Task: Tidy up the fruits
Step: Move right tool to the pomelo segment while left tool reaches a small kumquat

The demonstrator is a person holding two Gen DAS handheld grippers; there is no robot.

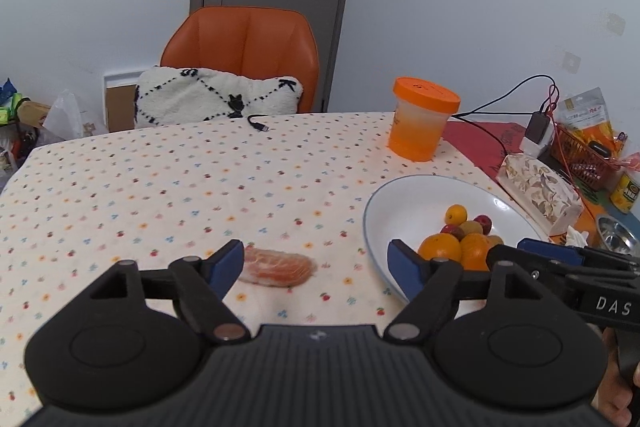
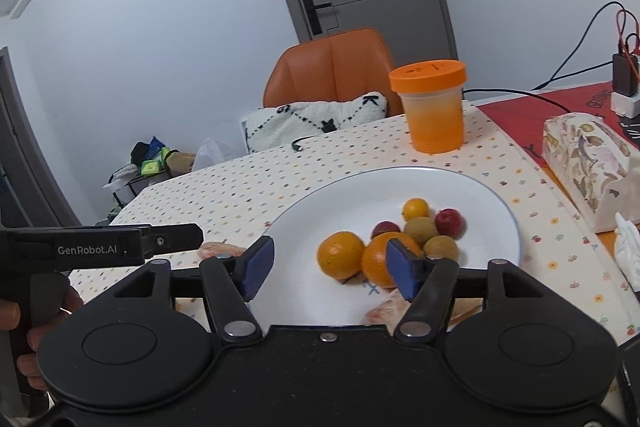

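A white plate point(image 2: 320, 195) holds two oranges point(image 2: 341, 255), a small yellow fruit point(image 2: 416, 209), two red fruits point(image 2: 450, 222) and two brownish-green ones point(image 2: 420, 230). My right gripper point(image 2: 330, 265) hangs open just above the plate's near side, with the oranges between and beyond its fingers. A pinkish peeled segment point(image 2: 382, 311) lies at the plate's near edge, under the right finger. A second pinkish segment point(image 1: 276, 267) lies on the dotted tablecloth left of the plate point(image 1: 400, 187). My left gripper point(image 1: 316, 263) is open, its left finger next to this segment.
An orange-lidded jar point(image 1: 420, 123) stands behind the plate. A patterned tissue box point(image 1: 540, 193), a red basket point(image 1: 584, 155), cables and a charger crowd the right side. Behind the far table edge are an orange chair point(image 1: 244, 51) and a white cushion.
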